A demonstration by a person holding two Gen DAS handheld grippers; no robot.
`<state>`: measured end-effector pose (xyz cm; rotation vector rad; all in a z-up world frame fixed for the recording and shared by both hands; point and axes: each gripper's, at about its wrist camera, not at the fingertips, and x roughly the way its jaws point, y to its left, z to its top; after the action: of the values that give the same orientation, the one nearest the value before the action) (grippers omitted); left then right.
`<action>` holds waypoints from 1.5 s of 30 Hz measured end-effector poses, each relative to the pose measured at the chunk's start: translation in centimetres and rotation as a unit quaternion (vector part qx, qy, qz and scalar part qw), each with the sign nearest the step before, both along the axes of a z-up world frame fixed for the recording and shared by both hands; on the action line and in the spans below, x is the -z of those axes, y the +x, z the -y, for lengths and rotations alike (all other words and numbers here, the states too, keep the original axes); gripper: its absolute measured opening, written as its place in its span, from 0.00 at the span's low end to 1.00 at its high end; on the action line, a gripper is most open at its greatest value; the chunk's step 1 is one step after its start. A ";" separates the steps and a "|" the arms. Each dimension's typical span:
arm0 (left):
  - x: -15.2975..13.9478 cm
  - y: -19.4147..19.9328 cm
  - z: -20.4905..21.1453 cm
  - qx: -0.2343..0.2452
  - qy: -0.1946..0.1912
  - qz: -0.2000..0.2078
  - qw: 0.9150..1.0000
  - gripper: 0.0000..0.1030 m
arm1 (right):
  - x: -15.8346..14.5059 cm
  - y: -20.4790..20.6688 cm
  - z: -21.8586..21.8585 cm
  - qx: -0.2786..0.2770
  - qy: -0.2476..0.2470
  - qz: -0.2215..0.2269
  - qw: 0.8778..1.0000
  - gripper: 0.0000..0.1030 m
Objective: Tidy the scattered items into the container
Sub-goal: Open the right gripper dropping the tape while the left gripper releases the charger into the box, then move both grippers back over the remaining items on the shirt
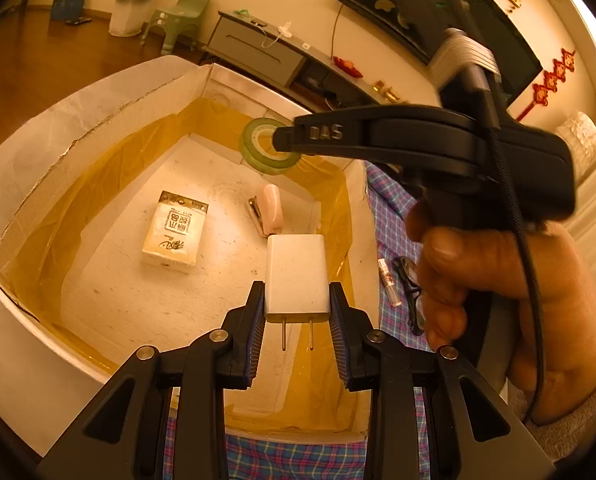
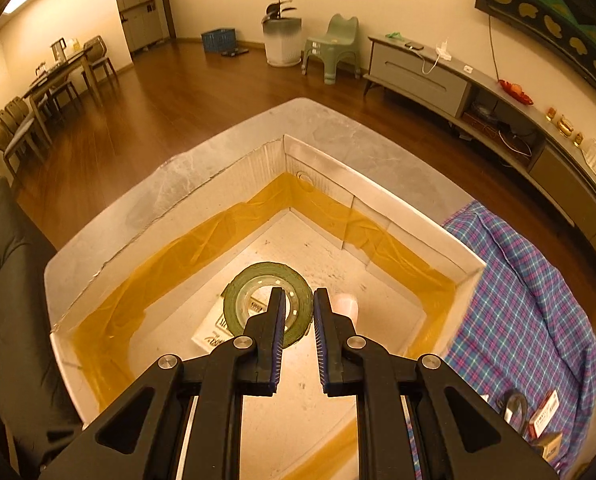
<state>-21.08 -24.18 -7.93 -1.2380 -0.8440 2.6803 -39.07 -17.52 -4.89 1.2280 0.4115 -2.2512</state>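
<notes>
The left tool [image 1: 297,300] is clenched on a white plug-in charger [image 1: 297,276], prongs pointing back at the camera, held over the near part of the white cardboard box [image 1: 98,92]; ahead and to its left a tissue packet [image 1: 175,231] lies on the box floor, and straight ahead a pink stapler [image 1: 268,210]. The right tool [image 2: 299,300] is pinched onto the wall of a green tape roll [image 2: 268,305], its left finger through the hole, suspended above the box floor. To its right, glasses [image 1: 412,292] lie on the plaid cloth [image 2: 530,280].
</notes>
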 end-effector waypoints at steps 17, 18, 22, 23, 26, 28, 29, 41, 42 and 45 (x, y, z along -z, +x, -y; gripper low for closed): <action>0.5 0.0 2.4 -0.055 0.052 -0.002 0.997 0.44 | 1.0 -1.7 0.4 0.023 -0.018 0.027 0.999 0.28; 0.4 0.0 2.5 -0.058 0.052 -0.004 0.997 0.46 | 0.9 -1.4 0.2 0.022 -0.021 0.027 0.999 0.29; 0.1 0.0 2.3 -0.059 0.046 -0.014 0.997 0.47 | 0.4 -0.2 -1.4 0.032 -0.054 0.026 0.998 0.36; -0.1 0.0 2.2 -0.057 0.042 -0.019 0.997 0.47 | 0.3 0.0 -2.0 0.035 -0.067 0.029 0.997 0.38; -0.8 0.2 1.7 -0.056 0.017 -0.036 0.998 0.47 | 0.3 0.7 -3.5 0.047 -0.093 0.045 0.993 0.39; -1.3 0.4 1.4 -0.058 -0.001 -0.047 0.997 0.47 | 0.2 1.2 -4.2 0.049 -0.101 0.050 0.992 0.39; -1.5 0.4 1.3 -0.059 -0.010 -0.053 0.997 0.47 | 0.1 1.5 -4.6 0.051 -0.106 0.051 0.992 0.40; -3.4 0.9 -1.4 -0.020 -0.054 -0.127 0.990 0.47 | -2.3 7.0 -9.5 0.044 -0.175 0.017 0.983 0.45; -3.7 1.0 -1.7 -0.014 -0.058 -0.135 0.989 0.47 | -2.5 7.4 -10.1 0.045 -0.184 0.014 0.982 0.45; -4.1 1.3 -2.6 0.002 -0.062 -0.154 0.986 0.47 | -3.4 9.0 -12.3 0.047 -0.213 -0.006 0.976 0.45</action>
<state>-19.78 -21.62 -3.79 -0.8070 -0.6392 2.8541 -30.07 -5.25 -1.51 1.0243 -0.1280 -2.2669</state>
